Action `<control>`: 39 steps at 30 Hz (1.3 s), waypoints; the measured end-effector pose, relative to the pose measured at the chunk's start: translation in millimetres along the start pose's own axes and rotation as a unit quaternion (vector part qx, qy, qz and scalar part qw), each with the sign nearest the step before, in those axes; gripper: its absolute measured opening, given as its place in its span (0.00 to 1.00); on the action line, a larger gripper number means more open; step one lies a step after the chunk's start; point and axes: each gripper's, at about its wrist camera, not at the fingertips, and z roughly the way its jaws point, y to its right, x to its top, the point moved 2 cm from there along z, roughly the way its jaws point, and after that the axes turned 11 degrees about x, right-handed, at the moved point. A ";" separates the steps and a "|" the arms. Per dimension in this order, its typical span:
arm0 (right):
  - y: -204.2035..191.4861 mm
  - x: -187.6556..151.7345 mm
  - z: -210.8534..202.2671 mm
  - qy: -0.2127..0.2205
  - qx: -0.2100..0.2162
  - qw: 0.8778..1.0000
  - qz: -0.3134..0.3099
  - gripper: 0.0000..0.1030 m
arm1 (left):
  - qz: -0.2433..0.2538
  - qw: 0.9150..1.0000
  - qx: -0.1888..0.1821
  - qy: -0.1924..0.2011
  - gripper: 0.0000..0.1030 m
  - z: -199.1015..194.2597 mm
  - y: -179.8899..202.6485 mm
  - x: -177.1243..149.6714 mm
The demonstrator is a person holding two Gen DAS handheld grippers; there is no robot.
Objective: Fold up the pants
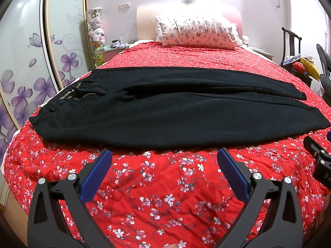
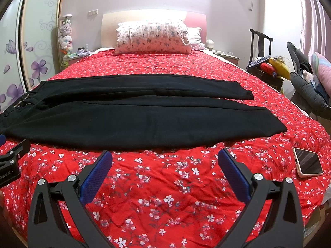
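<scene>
Black pants [image 1: 175, 113] lie flat across the red flowered bedspread [image 1: 161, 196], waistband at the left, both legs running side by side to the right. In the right wrist view the pants [image 2: 134, 119] end with their hems at the right. My left gripper [image 1: 164, 155] hovers open just in front of the near leg's edge, holding nothing. My right gripper [image 2: 165, 156] stands open too, short of the same edge, further toward the hems. Each gripper shows at the edge of the other's view: the right gripper [image 1: 319, 157] and the left gripper [image 2: 10, 161].
A phone [image 2: 308, 162] lies on the bedspread [image 2: 165, 196] at the right. A patterned pillow [image 1: 196, 32] rests against the headboard. A wardrobe with purple flowers [image 1: 31, 72] stands on the left. On the right are a chair with clutter [image 2: 269, 66] and a dark padded item [image 2: 308, 88].
</scene>
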 end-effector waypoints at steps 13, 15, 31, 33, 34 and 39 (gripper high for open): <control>-0.6 1.2 -2.3 -0.001 0.000 1.000 0.001 0.99 | 0.000 1.000 0.000 -0.001 0.98 0.1 0.0 0.0; -1.1 1.1 -2.7 -0.001 0.000 1.000 0.002 0.99 | 0.000 1.000 0.000 -0.001 0.98 0.1 -0.1 0.0; 88.2 76.8 6.0 0.038 0.114 0.990 0.077 0.99 | -0.058 0.996 -0.072 -0.015 0.98 22.8 -11.3 3.7; 110.9 100.2 14.1 0.039 0.130 0.986 0.095 0.99 | -0.065 0.993 -0.088 -0.035 0.98 29.1 -7.6 7.7; 125.6 114.9 20.9 0.038 0.139 0.984 0.106 0.99 | -0.066 0.992 -0.095 -0.041 0.98 31.4 -6.3 9.2; 195.4 174.1 68.3 0.021 0.157 0.975 0.155 0.99 | -0.059 0.992 -0.106 -0.031 0.98 37.7 8.4 17.0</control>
